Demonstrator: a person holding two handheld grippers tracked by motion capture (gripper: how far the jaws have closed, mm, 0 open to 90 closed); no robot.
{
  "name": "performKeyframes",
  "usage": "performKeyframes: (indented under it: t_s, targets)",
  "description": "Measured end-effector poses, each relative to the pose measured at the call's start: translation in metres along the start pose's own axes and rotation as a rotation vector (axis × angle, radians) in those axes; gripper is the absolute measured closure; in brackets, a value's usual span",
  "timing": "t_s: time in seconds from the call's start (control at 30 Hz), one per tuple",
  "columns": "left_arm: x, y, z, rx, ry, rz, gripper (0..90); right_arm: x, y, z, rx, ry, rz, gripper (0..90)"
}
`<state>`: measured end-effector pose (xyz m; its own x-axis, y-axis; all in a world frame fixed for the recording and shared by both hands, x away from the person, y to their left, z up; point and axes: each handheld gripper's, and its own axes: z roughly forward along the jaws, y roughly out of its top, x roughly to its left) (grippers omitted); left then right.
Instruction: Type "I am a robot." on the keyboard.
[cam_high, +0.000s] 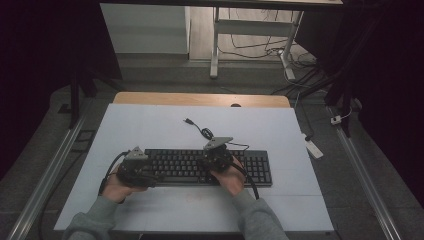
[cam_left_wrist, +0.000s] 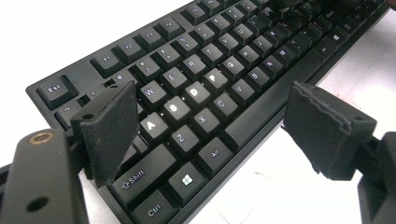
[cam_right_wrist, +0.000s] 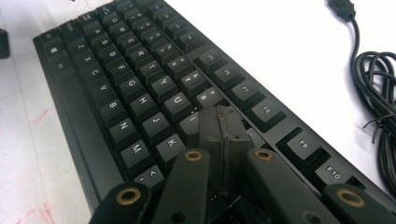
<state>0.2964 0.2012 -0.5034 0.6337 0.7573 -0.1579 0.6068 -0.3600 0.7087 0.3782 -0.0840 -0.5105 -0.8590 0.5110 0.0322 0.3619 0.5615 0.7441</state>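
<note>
A black keyboard (cam_high: 182, 167) lies across the middle of the white tabletop (cam_high: 150, 125). My left gripper (cam_high: 149, 171) hovers at its left end. In the left gripper view the left gripper (cam_left_wrist: 212, 109) is open, its pads (cam_left_wrist: 109, 130) straddling the keyboard (cam_left_wrist: 210, 74) around the A, S, Z and X keys without touching them. My right gripper (cam_high: 216, 156) sits over the keyboard's middle. In the right gripper view the right gripper (cam_right_wrist: 219, 115) is shut with nothing between its jaws, its tip down on the keyboard (cam_right_wrist: 135, 93) beside the K and U keys.
The keyboard's black cable (cam_high: 202, 131) coils behind it and ends in a loose USB plug (cam_high: 187, 121); the coil (cam_right_wrist: 376, 84) lies to the right of the function keys. A wooden edge (cam_high: 200, 99) borders the far side. A white power strip (cam_high: 314, 148) lies off the right side.
</note>
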Motion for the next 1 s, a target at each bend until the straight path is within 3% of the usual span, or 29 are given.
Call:
performKeyframes:
  t_s: [0.4,0.7,1.0]
  targets:
    - [0.0,0.0,0.0,-0.002,-0.004,0.002,18.5,0.0,-0.002,0.008,0.021,-0.007,-0.007,89.6]
    - [0.001,0.0,0.0,-0.005,0.001,-0.001,18.5,0.002,-0.001,-0.006,-0.028,-0.012,-0.007,89.4]
    - [0.0,0.0,-0.001,-0.012,0.016,-0.001,18.6,-0.002,-0.018,-0.038,-0.078,-0.04,0.013,67.4]
